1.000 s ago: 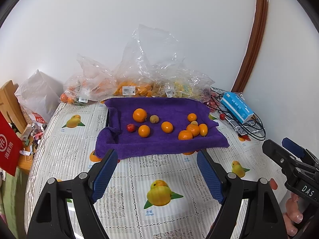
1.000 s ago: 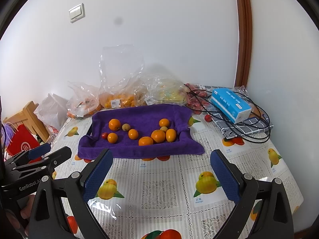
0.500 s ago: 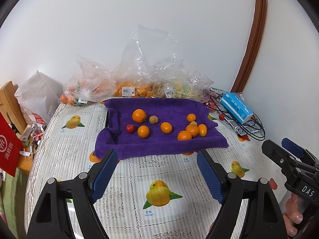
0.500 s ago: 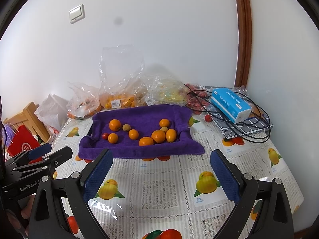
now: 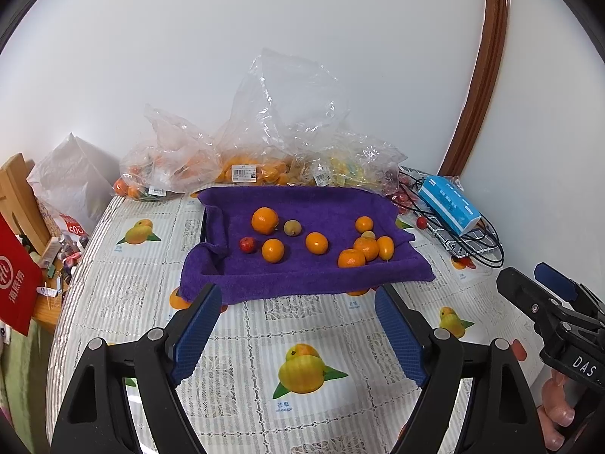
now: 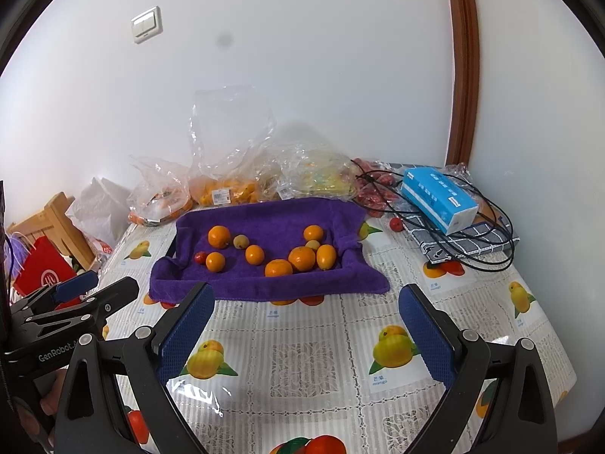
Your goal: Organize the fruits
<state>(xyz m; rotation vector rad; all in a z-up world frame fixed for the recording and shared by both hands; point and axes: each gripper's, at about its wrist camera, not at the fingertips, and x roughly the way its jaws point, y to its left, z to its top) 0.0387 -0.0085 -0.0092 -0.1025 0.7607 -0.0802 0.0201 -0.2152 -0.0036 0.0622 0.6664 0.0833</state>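
Left gripper (image 5: 298, 325) and right gripper (image 6: 306, 325): fingers apart, nothing between them, both above the counter (image 5: 242, 325). Ahead of both sets of fingers: purple towel (image 5: 302, 276) with loose fruit on it: oranges (image 5: 264, 220), a small red fruit (image 5: 247, 244), a brownish one (image 5: 292, 227). Beyond the towel, clear plastic bags of fruit (image 5: 249, 168) line the wall. Ahead-right: blue tissue box (image 5: 450, 204) on black cables (image 5: 487, 246). Path to towel unobstructed. Versus a second ago: no visible change; fruit, towel and both grippers unmoved.
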